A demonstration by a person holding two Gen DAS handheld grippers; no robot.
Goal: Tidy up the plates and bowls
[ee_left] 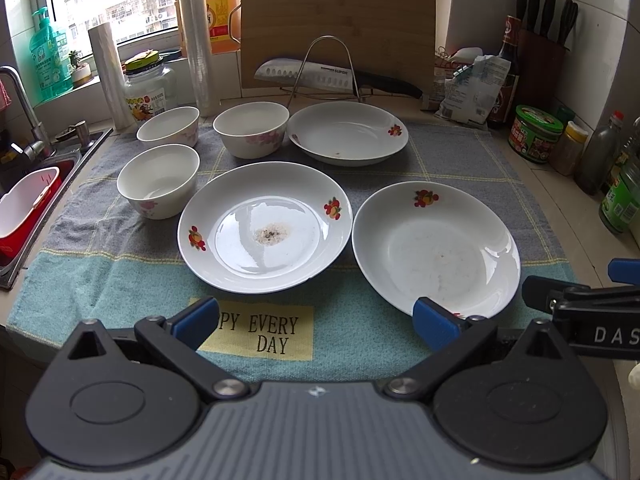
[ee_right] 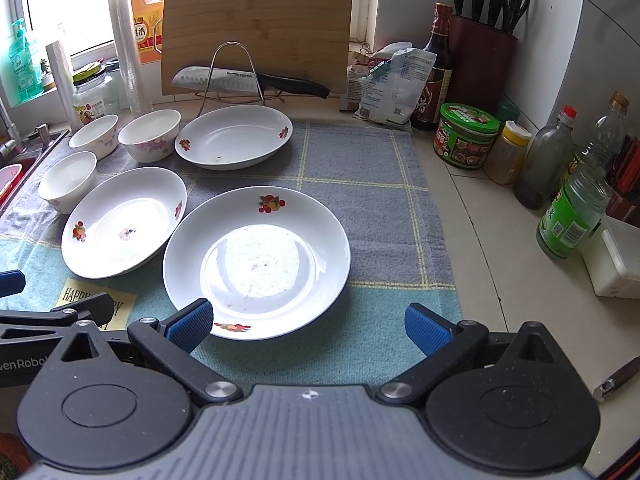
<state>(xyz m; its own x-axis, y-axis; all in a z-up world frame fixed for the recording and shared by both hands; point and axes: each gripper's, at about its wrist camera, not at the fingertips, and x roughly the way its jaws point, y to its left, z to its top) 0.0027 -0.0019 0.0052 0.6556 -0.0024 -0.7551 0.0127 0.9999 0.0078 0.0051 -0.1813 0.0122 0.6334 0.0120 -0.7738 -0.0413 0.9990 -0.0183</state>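
Three white plates with fruit prints lie on a cloth mat: a middle plate [ee_left: 265, 227] [ee_right: 122, 222] with a speck of residue, a near right plate [ee_left: 436, 250] [ee_right: 256, 260] and a far plate [ee_left: 347, 133] [ee_right: 234, 136]. Three white floral bowls sit at the left: near [ee_left: 159, 180] [ee_right: 68, 181], far left [ee_left: 168, 126] [ee_right: 94, 136] and far middle [ee_left: 251, 129] [ee_right: 149, 135]. My left gripper [ee_left: 316, 326] is open, low over the mat's front edge. My right gripper [ee_right: 310, 326] is open at the near right plate's front rim, holding nothing.
A sink [ee_left: 28, 196] with a red tub lies left. Behind the dishes stand a cutting board [ee_left: 338, 24], a knife on a wire rack [ee_left: 320, 76], a jar and rolls. Bottles and jars [ee_right: 568, 184] and a knife block [ee_right: 482, 60] crowd the right.
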